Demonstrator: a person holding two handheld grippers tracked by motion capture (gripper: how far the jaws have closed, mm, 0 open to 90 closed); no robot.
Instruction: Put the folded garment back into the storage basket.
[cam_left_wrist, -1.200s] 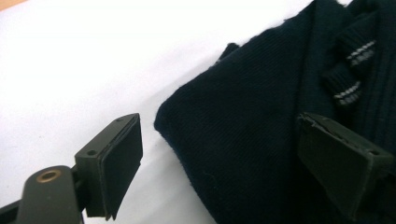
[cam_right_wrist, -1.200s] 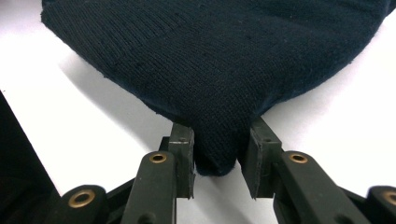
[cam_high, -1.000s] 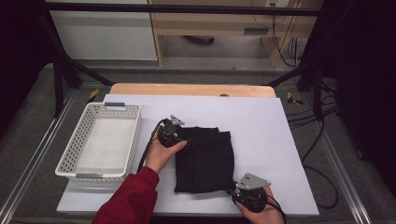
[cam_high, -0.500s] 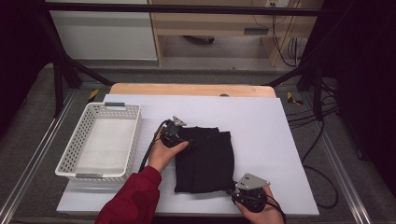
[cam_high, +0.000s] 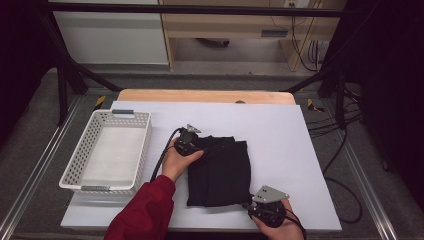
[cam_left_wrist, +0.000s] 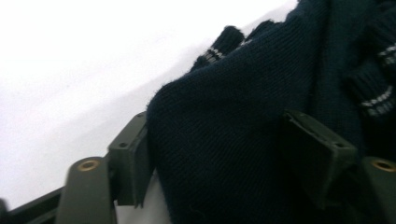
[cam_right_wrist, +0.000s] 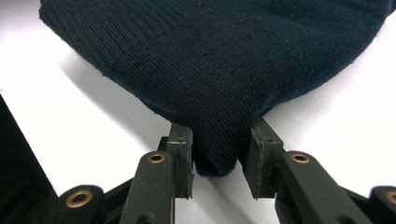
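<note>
dark knitted garment lies folded near the middle of the white sheet that covers the table, slightly toward the near edge. left gripper sits at its far left corner, held in a hand with a red sleeve; in the left gripper view the knit fills the gap between the two jaws, which have just been closing around it, though i cannot tell if the pads press on it yet. right gripper is at the near right corner; in the right gripper view its jaws pinch a fold of the cloth hanging between them, so it grips the garment. striped cuffs show past the folded edge.

around: a white plastic basket stands left of the garment, just beyond the left hand, apart from the cloth. a wooden board edge shows past the sheet. cables trail on the floor to the right. nothing lies between the garment and the basket but the left forearm.
</note>
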